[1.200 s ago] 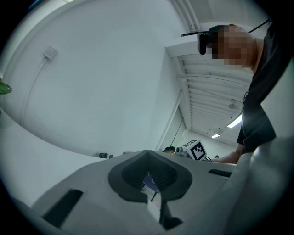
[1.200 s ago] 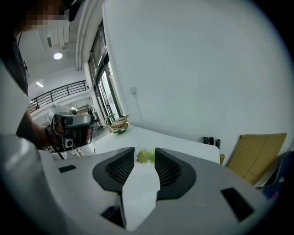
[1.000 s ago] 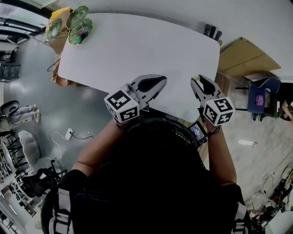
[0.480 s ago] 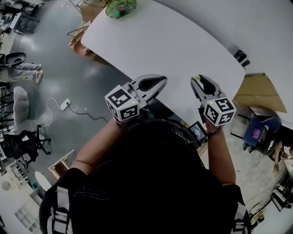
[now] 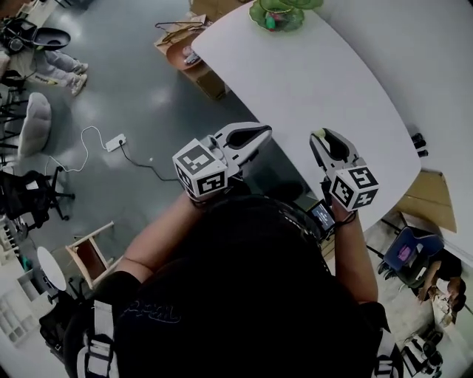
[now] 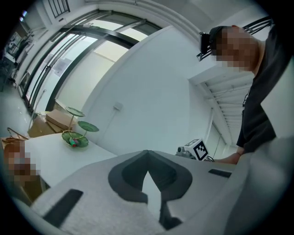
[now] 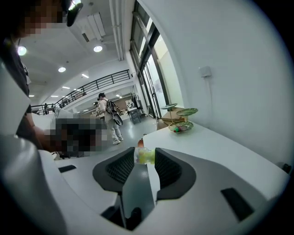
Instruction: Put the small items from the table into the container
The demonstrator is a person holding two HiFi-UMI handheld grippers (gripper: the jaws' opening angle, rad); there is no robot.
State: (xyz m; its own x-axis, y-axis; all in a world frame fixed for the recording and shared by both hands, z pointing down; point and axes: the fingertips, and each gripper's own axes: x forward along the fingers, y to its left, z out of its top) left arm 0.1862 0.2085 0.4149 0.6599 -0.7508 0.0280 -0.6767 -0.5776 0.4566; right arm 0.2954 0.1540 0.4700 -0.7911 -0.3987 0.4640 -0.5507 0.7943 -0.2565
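Observation:
My right gripper is shut on a small yellow-green item with an orange end, pinched at the fingertips; the item also shows at that gripper's tips in the head view. My left gripper is shut with nothing in it, and in the head view the left gripper hangs over the floor beside the table's near edge. A green tiered dish stands at the far end of the white table. The dish holds a few small coloured things; the left gripper view shows the dish too.
Cardboard boxes and a bag sit on the floor by the table's far end. A power strip with cable lies on the grey floor at left. A blue chair stands at right. A person walks in the hall beyond.
The whole head view has swung: table and green dish slid to the right and upward in the picture. Both grippers kept their pose before the body, the right one still holding the item.

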